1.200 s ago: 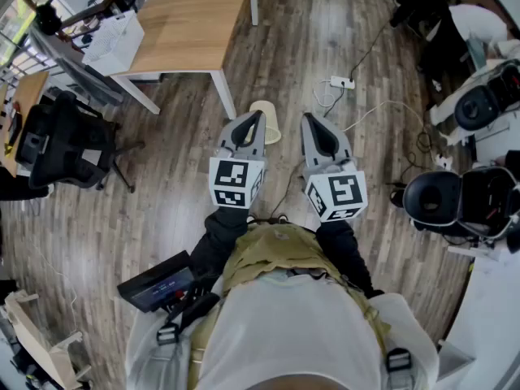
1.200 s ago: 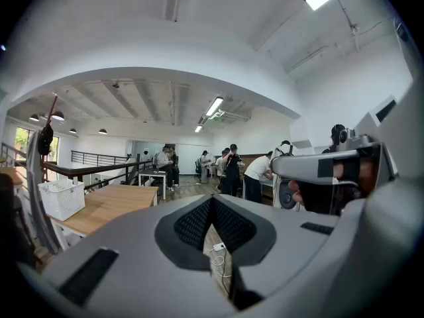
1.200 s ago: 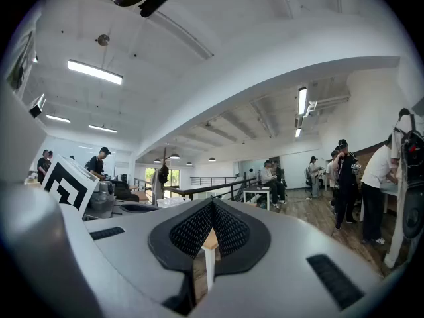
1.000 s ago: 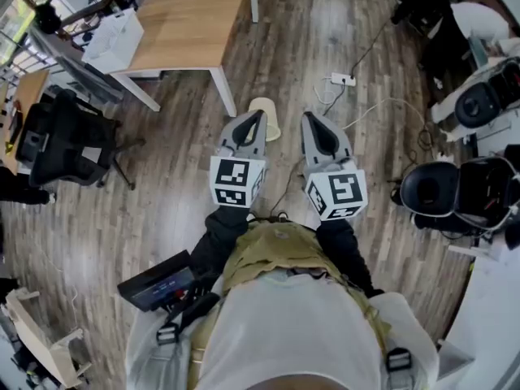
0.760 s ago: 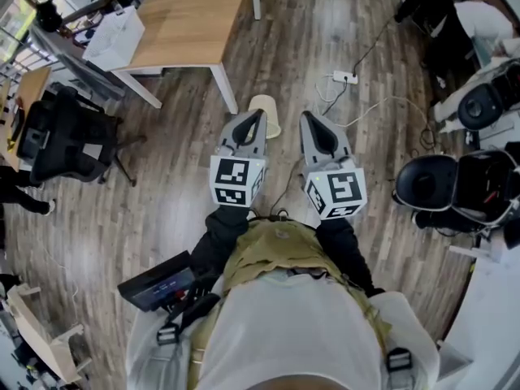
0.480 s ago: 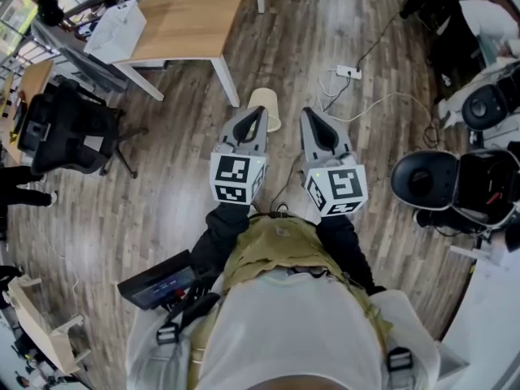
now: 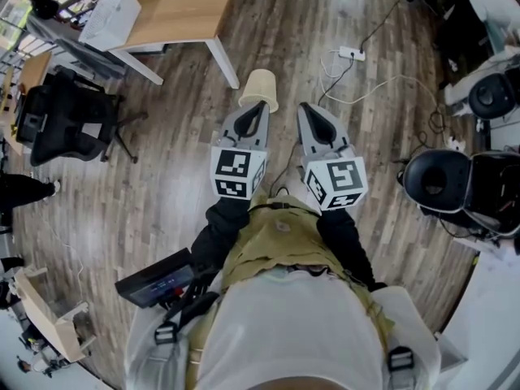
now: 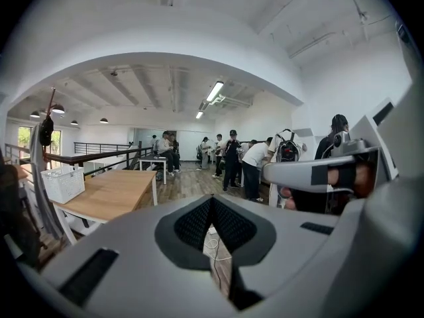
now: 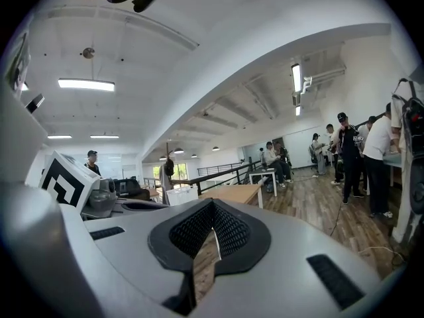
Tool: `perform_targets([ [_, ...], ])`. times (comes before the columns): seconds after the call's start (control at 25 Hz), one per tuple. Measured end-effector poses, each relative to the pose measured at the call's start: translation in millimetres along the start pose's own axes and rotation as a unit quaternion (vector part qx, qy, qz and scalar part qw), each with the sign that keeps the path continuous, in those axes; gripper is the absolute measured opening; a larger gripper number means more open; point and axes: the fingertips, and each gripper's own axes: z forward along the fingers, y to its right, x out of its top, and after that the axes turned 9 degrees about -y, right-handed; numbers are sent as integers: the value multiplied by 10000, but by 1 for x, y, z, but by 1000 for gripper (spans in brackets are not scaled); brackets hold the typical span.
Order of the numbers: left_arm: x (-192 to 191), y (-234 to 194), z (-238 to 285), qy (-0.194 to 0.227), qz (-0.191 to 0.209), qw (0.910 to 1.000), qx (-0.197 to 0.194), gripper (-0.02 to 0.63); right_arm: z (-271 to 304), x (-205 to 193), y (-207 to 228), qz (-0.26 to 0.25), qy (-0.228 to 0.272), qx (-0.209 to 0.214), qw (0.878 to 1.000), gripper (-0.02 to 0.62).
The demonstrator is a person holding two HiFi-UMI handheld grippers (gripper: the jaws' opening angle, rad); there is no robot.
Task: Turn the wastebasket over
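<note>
My left gripper [image 7: 258, 109] and right gripper [image 7: 305, 109] are both closed on nothing, side by side. The wastebasket [image 7: 258, 90] sits on the floor [image 7: 162, 187] just ahead, near the table leg [image 7: 221, 62] — it looks light and thin-walled, maybe slippery — I'd pinch its rim

Glossy wood-plank floor [image 7: 162, 177]; matt pale wood table [image 7: 180, 6]; smooth plastic-looking wastebasket [image 7: 258, 90]

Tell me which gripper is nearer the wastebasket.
The left gripper: in the head view its tip nearly meets the beige wastebasket; the right gripper sits further aside.
</note>
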Motion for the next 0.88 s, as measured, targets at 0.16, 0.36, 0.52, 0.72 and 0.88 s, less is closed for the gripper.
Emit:
perform_targets([
  [0.16,0,6,6,-36,70,10000,-18,-3,-1,-7,13,112,-48,-14,9999,18],
  [0.36,-6,1,14,-157,54,9999,48,-3,5,-11,24,150,-103,-15,9998,18],
  [0.52,-14,-12,24,-245,-26,9997,36,-3,18,-22,32,260,-230,-118,9993,18],
  [0.72,-16,-38,46,-237,-180,9996,29,-3,44,-29,38,223,-372,-157,9989,18],
  [0.88,-14,-64,69,-242,-297,9992,93,-3,71,-33,50,229,-495,-167,9984,18],
])
